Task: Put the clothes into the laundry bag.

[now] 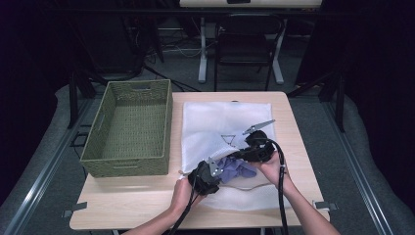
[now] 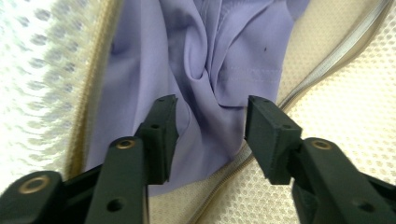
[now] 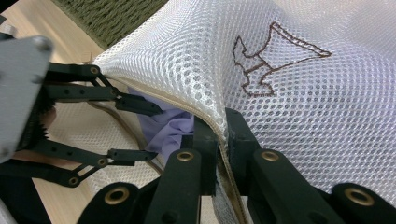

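Right gripper pinches the mesh bag rim up, left gripper spread over the purple cloth; a slipped rim could trap it.

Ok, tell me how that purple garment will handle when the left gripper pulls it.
The purple garment looks thin and floppy: it lies in soft folds, so it should bunch and drape. It probably weighs little. It may snag on the mesh laundry bag's zipper edge, which the right gripper holds lifted.

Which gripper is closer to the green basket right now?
Left. The left gripper sits just off the green basket, near its front right corner, open over the purple cloth. The right gripper is farther right, shut on the mesh bag edge.
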### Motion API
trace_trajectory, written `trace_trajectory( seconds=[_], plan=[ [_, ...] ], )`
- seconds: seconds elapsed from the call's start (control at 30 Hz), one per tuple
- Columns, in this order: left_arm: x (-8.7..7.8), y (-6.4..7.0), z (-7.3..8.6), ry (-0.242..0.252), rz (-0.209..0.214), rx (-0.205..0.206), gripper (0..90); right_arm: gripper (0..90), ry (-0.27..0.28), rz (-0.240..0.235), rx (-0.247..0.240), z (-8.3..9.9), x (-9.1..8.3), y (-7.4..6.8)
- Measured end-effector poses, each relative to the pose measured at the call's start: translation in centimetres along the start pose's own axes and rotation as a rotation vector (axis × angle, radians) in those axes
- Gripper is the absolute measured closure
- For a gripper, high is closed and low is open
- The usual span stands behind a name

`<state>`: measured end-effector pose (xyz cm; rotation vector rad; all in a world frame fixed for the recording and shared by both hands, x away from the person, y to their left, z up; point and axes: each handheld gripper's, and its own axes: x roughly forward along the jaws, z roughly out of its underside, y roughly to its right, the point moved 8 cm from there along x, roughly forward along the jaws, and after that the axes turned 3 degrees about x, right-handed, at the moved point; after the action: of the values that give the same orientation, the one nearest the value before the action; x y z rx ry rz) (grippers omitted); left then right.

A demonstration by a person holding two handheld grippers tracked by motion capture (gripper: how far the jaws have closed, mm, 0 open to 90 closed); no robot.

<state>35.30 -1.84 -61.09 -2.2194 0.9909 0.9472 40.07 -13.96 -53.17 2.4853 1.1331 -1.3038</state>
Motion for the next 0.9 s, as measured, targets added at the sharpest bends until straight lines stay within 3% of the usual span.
trace_trajectory(
  seconds=[0.13,0.33,0.53,0.67,0.9],
  plan=[
    [0.5,0.0,0.0,-0.010,-0.011,-0.003,63.8,85.6,-0.002,-0.002,0.001,0.0,0.0,0.0],
    [1.9,-0.4,-0.1,-0.015,-0.028,-0.002,88.5,85.6,-0.001,-0.004,0.001,0.0,-0.1,-0.2],
    [2.3,-0.7,-1.3,0.016,-0.051,-0.007,89.4,85.6,0.019,-0.008,-0.002,-0.3,-0.5,-0.5],
    [2.0,-1.1,-2.9,0.073,-0.086,-0.008,89.5,85.6,0.046,-0.012,0.010,-0.6,-1.2,-0.3],
    [2.7,-1.5,-3.0,0.067,-0.094,-0.035,88.5,85.6,0.032,-0.015,0.024,-0.3,-1.0,0.2]
  ],
)
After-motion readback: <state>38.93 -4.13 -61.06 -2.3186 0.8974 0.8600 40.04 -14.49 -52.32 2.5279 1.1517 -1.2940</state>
